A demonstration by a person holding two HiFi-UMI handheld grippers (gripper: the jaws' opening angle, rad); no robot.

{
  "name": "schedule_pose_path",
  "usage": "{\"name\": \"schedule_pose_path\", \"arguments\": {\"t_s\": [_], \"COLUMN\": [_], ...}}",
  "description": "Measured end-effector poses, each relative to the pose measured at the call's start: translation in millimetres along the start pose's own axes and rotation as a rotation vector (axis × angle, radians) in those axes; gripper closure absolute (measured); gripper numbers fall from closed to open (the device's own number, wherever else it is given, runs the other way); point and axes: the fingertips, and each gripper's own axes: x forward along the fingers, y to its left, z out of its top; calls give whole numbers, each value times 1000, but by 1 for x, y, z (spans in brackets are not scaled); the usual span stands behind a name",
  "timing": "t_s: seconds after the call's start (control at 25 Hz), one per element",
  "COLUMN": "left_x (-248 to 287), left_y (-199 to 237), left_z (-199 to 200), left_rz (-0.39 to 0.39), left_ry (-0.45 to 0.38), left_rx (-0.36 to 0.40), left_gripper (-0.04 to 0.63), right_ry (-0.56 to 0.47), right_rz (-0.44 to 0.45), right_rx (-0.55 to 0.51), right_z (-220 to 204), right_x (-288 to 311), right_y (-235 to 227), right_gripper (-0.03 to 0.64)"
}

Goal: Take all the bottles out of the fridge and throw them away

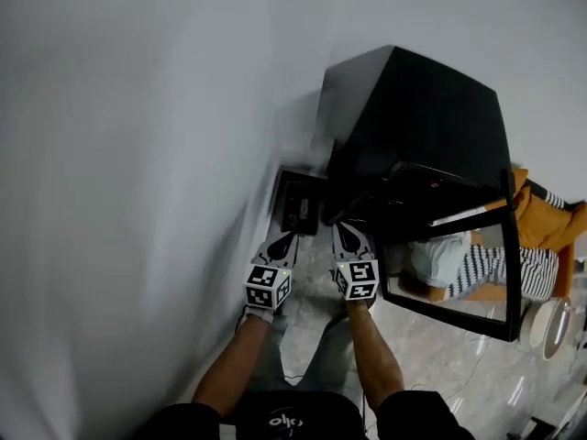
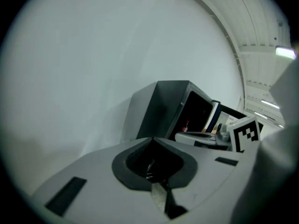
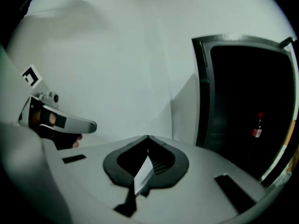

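The black fridge (image 1: 417, 126) stands open, its glass door (image 1: 459, 264) swung out to the right. Inside the dark cabinet stands one small bottle (image 3: 257, 127) with a red cap, also visible as a bottle (image 2: 187, 124) in the left gripper view. Both grippers hover side by side just in front of the fridge, pointing at it. My left gripper (image 1: 286, 236) has its jaws together and holds nothing. My right gripper (image 1: 344, 229) is likewise shut and empty, its tip (image 3: 147, 136) left of the fridge opening.
A black box-like bin (image 1: 298, 204) sits on the floor between the white wall (image 1: 138, 154) and the fridge. An orange seat (image 1: 541, 214) and striped cloth (image 1: 486, 264) lie past the door. The floor (image 1: 440, 356) is pale marble.
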Motion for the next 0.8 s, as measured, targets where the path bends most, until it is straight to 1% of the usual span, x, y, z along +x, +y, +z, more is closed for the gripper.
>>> {"name": "schedule_pose_path", "arguments": {"t_s": [0.2,0.32,0.4,0.56,0.8], "left_x": [-13,-12,-7,9,31], "left_y": [-76,-126,-158,-222,-297], "left_z": [58,84,96,117,142], "left_rz": [-70,-112,-132,-182,-276], "left_ry": [-42,-71,-88,-114,-140], "left_rx": [58,85,92,122,197], "left_gripper": [588,589,589,589,588], "right_ry": [-57,-79,-100,-126,-176], "right_rz": [18,17,11,-24,-127], "right_rx": [5,16,4,-6,8], "right_z": [70,105,126,143,159], "right_x": [-80,-128,-159,-216,-280], "right_y": [-15,-36,-54,-99,-158], "right_gripper": [609,609,609,609,609]}}
